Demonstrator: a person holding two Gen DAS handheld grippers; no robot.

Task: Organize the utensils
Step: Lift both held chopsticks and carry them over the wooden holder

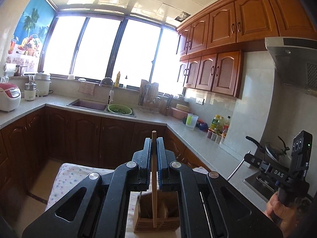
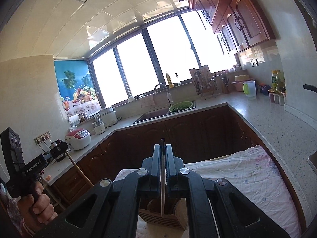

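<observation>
left gripper [image 1: 154, 144]: clamped on wooden stick [image 1: 154, 178], upright, lower end in holder
holder [image 1: 156, 222]: wooden, near, on floral cloth [image 1: 65, 180], below both grippers
right gripper [image 2: 162, 150]: clamped on thin metal utensil [image 2: 162, 188], upright, lower end down at the holder
sink [image 2: 150, 116]: far, under window

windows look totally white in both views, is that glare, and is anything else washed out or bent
Left wrist view: the windows are blown out white, with haze spilling onto the cabinets; the counter edge curves from the fisheye. Right wrist view: same white windows, ceiling lines bow, and the lower cabinets sit dark.
</observation>
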